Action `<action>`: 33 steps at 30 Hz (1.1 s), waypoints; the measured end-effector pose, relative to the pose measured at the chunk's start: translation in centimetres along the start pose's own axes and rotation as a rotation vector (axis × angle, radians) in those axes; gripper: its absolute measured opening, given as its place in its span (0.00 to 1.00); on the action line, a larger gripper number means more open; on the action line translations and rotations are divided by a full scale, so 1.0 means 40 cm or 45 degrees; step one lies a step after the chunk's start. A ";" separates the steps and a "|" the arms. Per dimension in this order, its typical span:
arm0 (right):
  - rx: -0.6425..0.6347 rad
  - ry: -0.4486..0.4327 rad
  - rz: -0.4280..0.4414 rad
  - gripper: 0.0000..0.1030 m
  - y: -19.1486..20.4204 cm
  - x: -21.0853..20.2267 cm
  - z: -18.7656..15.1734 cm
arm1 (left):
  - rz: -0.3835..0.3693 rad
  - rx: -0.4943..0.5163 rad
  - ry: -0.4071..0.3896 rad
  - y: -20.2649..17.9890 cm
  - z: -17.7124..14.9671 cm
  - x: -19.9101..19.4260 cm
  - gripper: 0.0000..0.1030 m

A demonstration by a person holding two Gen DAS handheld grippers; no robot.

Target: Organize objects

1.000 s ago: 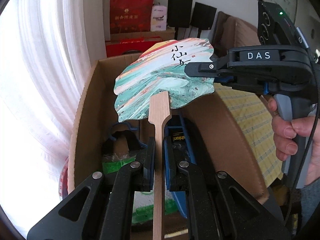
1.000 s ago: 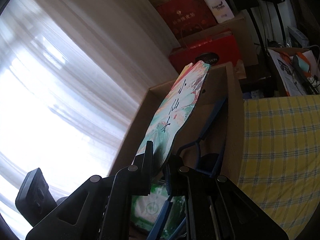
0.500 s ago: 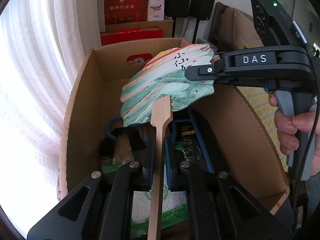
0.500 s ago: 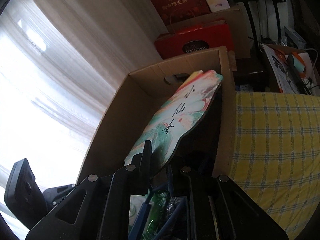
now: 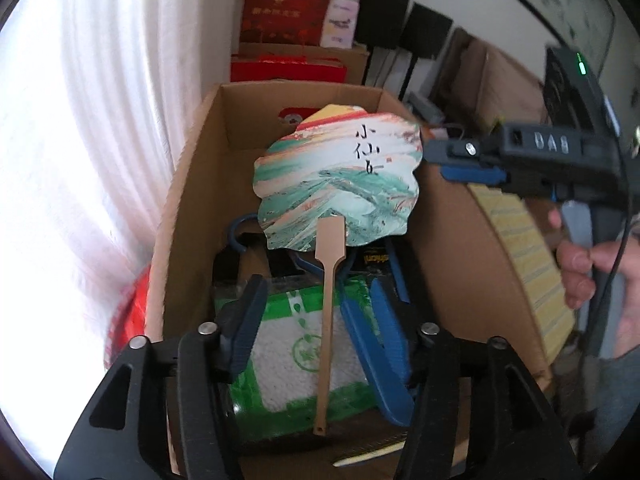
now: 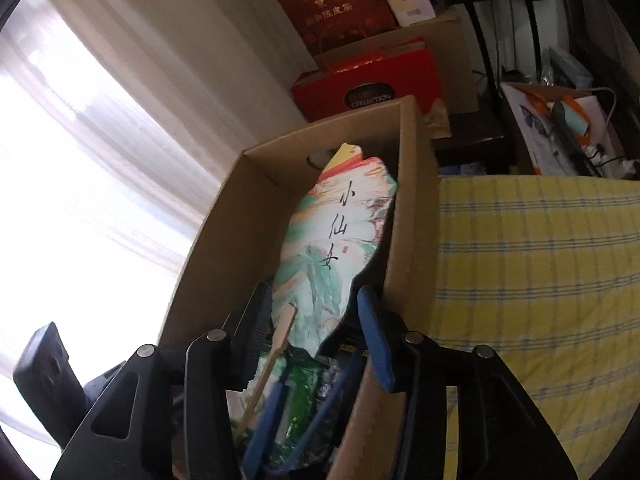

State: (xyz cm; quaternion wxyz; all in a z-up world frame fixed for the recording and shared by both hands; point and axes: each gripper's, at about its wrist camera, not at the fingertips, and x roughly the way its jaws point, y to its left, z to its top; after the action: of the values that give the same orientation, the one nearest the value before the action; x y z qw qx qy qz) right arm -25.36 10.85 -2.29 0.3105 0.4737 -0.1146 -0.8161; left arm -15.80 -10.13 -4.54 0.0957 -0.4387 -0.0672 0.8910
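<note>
One painted fan lay inside the cardboard box, over a green-and-white bag and blue hangers. Both tongs, left and right, were opening, pads off the fan. Two red gift boxes stood beyond; white curtain left, yellow checked cloth right.

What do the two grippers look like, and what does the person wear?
Both grippers, left and right, have black angular finger arms with silver rivets and ribbed blue pads. The right one, seen from the left wrist, has a black body with pale lettering, a green light, a grey handle and a black cable. A grey sleeve shows.
</note>
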 end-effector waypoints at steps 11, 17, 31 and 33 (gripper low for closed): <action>-0.051 -0.069 -0.039 0.47 0.007 -0.100 -0.051 | -0.042 -0.071 -0.088 0.006 -0.007 -0.088 0.66; -0.094 -0.069 -0.049 0.46 0.031 -0.090 -0.037 | -0.052 -0.056 -0.082 -0.016 -0.018 -0.091 0.66; -0.195 0.131 -0.392 0.37 0.095 0.139 0.018 | -0.073 -0.058 -0.032 -0.030 -0.045 -0.060 0.66; -0.209 0.155 -0.415 0.35 0.099 0.167 0.021 | -0.075 -0.065 -0.030 -0.029 -0.045 -0.061 0.66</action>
State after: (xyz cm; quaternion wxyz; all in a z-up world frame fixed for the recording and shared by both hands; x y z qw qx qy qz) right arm -26.88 3.56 -4.63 0.2182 0.5077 0.0494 -0.8320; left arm -12.79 -9.49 -3.53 0.1096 -0.4281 -0.1041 0.8910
